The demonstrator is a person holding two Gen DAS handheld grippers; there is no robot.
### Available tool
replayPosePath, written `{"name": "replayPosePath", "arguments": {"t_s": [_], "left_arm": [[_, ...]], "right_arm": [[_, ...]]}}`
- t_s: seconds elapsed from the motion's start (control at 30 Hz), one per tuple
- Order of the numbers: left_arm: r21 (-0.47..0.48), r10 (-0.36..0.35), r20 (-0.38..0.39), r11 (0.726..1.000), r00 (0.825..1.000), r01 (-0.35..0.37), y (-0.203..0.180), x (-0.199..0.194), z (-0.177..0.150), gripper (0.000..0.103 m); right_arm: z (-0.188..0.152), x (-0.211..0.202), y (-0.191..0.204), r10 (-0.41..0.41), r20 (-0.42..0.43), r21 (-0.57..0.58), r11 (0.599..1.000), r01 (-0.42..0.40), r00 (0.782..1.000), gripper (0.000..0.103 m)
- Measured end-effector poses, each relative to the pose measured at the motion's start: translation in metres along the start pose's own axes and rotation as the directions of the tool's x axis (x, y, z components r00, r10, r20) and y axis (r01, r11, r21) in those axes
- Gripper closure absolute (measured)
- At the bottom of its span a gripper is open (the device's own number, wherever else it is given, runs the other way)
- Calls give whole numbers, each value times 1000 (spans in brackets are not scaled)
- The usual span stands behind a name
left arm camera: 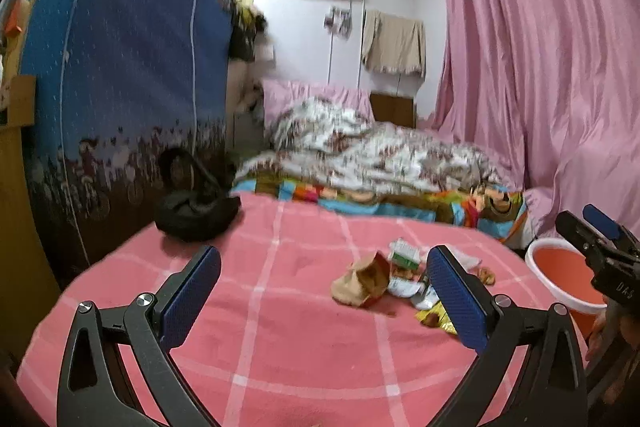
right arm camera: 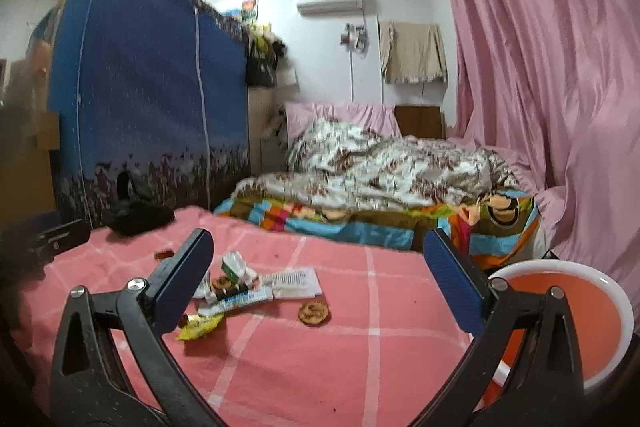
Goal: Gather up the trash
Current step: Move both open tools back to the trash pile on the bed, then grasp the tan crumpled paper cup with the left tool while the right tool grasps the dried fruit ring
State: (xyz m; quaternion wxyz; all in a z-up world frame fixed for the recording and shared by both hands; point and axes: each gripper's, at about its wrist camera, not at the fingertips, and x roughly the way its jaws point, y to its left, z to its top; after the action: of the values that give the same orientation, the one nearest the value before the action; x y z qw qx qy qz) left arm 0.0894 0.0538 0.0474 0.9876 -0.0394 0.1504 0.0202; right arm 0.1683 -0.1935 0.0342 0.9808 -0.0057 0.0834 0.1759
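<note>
A heap of trash lies on the pink checked cloth: a crumpled brown paper bag, a green and white carton, white wrappers and a yellow snack wrapper. A round biscuit lies apart, to the right of the heap. My left gripper stands open just in front of the bag, holding nothing. My right gripper is open too, above the cloth near the heap, and shows at the right edge of the left wrist view. An orange bin with a white rim stands off the table's right edge.
A black bag sits at the cloth's far left corner. Behind the table is a bed with a flowered quilt and a bright patterned blanket. A blue fabric wardrobe fills the left, pink curtains the right.
</note>
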Motion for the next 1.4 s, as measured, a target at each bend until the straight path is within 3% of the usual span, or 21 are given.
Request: {"name": "replayPosePath", "arguments": {"t_s": [0.1, 0.27, 0.33, 0.4, 0.53, 0.63, 0.77, 0.93, 1.07, 1.1, 1.27, 1.4], "left_arm": [[-6, -26, -92, 1000, 995, 26, -2, 19, 1, 2], [9, -50, -224, 999, 973, 53, -9, 47, -2, 3], [7, -66, -256, 997, 964, 70, -12, 56, -2, 9], [5, -86, -293, 996, 952, 91, -16, 66, -2, 10], [-3, -107, -379, 993, 919, 114, -19, 90, -5, 23], [-3, -95, -444, 995, 891, 104, -21, 107, -8, 24], [-19, -86, -489, 996, 868, 88, -18, 121, -11, 24], [-13, -78, -514, 996, 854, 83, -18, 131, -9, 41], [2, -76, -524, 996, 848, 91, -20, 135, -10, 57], [0, -79, -524, 996, 848, 93, -19, 135, -9, 61], [-35, -120, -508, 992, 853, 118, -16, 131, -7, 63], [-45, -142, -468, 990, 872, 137, -17, 117, -4, 63]], "right_arm": [[-6, 19, 1, -5, -85, -9, 1000, 4, 996, 0], [-15, 40, -7, 8, -189, 23, 1000, -3, 982, 0], [-18, 45, -10, 10, -221, 28, 1000, -4, 975, 3], [-22, 53, -13, 23, -263, 43, 999, -12, 964, 10], [-31, 70, -18, 41, -357, 73, 997, -16, 933, 20], [-39, 82, -20, 59, -420, 87, 996, -24, 905, 23], [-45, 95, -20, 80, -470, 97, 995, -39, 879, 32], [-49, 107, -17, 99, -510, 96, 994, -57, 855, 49], [-48, 111, -11, 105, -519, 84, 994, -72, 848, 67], [-48, 111, -10, 107, -519, 82, 994, -75, 848, 67], [-48, 106, -10, 121, -507, 91, 992, -87, 853, 68], [-45, 96, -13, 144, -471, 111, 988, -103, 871, 68]]}}
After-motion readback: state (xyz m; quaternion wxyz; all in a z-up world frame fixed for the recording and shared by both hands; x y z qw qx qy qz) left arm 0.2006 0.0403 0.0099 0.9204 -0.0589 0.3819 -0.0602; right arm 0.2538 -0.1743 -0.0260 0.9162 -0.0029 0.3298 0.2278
